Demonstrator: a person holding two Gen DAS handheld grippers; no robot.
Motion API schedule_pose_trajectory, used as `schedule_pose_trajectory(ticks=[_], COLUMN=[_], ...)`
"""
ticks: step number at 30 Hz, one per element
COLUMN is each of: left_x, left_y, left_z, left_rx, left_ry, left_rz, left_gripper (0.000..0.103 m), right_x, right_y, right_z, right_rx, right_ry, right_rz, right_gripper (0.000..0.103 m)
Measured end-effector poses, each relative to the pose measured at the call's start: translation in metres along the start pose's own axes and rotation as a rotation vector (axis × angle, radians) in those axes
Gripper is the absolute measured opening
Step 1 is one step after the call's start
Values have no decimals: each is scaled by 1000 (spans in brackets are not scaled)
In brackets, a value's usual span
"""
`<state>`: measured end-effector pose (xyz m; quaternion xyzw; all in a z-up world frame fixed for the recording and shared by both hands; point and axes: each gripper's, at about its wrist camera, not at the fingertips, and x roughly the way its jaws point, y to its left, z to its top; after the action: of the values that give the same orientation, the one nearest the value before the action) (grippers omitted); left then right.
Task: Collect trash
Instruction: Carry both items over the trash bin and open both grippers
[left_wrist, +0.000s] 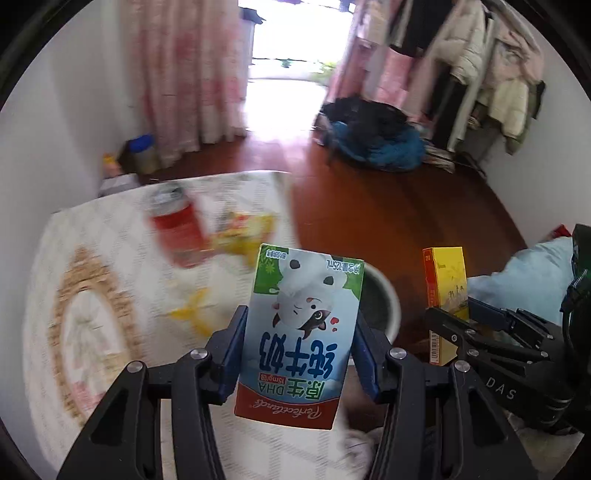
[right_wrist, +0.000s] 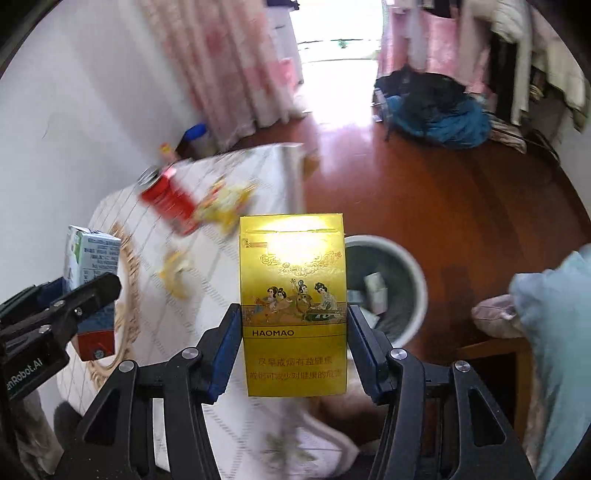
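The left gripper is clamped on a small milk carton, its blue pads pressing both side faces. The carton is held upside down: the inverted print reads "Perfectland", "DHA", "125mL" and large blue Chinese characters under a cartoon cow. From the right wrist view the same carton shows at the left, its fine-print side panel too small to read.

The right gripper grips a yellow cigarette pack upright between its pads. The front bears "HAOMAO", a painting of robed figures and a red Chinese health warning. In the left wrist view the pack stands at the right, a barcode on its narrow side.

Both items hang above the near edge of a table covered in a patterned cloth. Just beyond the pack, on the red-brown floor, sits a round bin with paper scraps inside. Farther back on the table lie a blurred red can, a yellow wrapper touching it, and a yellow peel nearer.
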<state>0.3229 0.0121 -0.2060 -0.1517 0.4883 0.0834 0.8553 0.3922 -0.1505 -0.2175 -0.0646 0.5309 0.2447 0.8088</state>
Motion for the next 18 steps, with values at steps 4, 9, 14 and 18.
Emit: schedule_pose_trajectory(ticks=[4, 9, 14, 18], left_x=[54, 119, 174, 206], left_y=[-41, -72, -85, -81], left_z=[19, 37, 47, 52], left_rx=[19, 8, 11, -11], left_ry=[61, 170, 296, 381], left_rz=[-66, -125, -150, -150], left_gripper=[48, 48, 48, 49], right_x=[10, 50, 104, 144], right_y=[-55, -113, -149, -169], right_z=[5, 3, -2, -6], right_rx=[70, 141, 207, 262], right_ry=[12, 58, 139, 198], right_rz=[-45, -82, -79, -58], right_gripper=[58, 58, 58, 58])
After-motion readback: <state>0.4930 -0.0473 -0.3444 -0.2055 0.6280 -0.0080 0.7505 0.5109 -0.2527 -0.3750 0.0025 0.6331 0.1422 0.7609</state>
